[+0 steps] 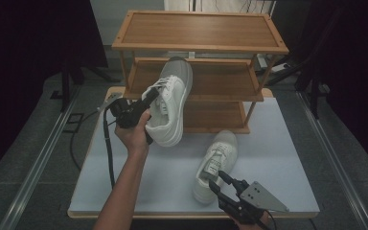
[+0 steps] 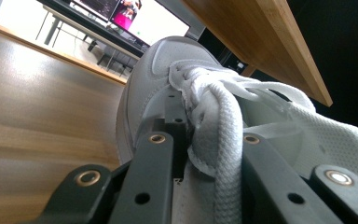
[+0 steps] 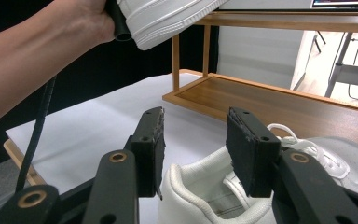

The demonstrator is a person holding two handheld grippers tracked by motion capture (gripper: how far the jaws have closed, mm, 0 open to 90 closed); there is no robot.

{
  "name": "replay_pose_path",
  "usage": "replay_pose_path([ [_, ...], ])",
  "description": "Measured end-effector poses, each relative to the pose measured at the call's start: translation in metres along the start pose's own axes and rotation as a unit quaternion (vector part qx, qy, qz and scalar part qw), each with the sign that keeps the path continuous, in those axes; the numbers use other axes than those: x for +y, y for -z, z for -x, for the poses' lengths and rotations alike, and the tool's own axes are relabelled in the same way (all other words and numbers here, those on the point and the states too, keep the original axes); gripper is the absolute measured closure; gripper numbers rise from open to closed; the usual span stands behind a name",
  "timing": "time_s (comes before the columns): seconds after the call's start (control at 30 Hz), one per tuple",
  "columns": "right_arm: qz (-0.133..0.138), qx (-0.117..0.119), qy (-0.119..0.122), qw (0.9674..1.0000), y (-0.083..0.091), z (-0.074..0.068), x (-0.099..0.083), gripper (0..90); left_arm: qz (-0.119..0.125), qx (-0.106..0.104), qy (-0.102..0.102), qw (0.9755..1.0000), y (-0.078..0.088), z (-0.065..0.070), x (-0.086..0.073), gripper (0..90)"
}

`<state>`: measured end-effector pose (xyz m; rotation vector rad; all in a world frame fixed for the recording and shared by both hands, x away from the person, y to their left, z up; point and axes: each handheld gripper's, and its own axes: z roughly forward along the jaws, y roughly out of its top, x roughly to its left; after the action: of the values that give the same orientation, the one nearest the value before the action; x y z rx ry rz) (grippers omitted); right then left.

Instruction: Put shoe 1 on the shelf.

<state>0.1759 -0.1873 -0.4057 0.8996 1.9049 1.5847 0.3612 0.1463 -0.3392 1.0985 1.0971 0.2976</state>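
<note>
A white sneaker (image 1: 172, 103) hangs tilted in front of the wooden rack's middle shelf (image 1: 220, 76), toe toward the shelf. My left gripper (image 1: 149, 96) is shut on its tongue and laces. In the left gripper view the laces (image 2: 214, 107) are pinched between the jaws, with the toe (image 2: 168, 60) over the shelf board (image 2: 37, 107). A second white sneaker (image 1: 215, 163) lies on the white table (image 1: 278, 143). My right gripper (image 1: 218, 181) stands open just behind its heel; in the right gripper view the heel collar (image 3: 200, 186) sits below and between the open jaws, untouched.
The three-shelf wooden rack (image 1: 201, 28) stands at the table's back; its bottom shelf (image 3: 270, 102) is bare. The person's left forearm (image 3: 28, 46) and the gripper's cable (image 1: 108, 143) cross the table's left side. Dark curtains flank the table.
</note>
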Motion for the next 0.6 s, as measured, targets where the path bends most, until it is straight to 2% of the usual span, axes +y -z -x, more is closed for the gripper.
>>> replay_pose_path([
  [0.6, 0.000, 0.003, 0.004, 1.0000, 0.000, -0.002, 0.001, 56.3, -0.001, 0.024, -0.004, 0.9997, -0.030, 0.003, 0.020, 81.8],
])
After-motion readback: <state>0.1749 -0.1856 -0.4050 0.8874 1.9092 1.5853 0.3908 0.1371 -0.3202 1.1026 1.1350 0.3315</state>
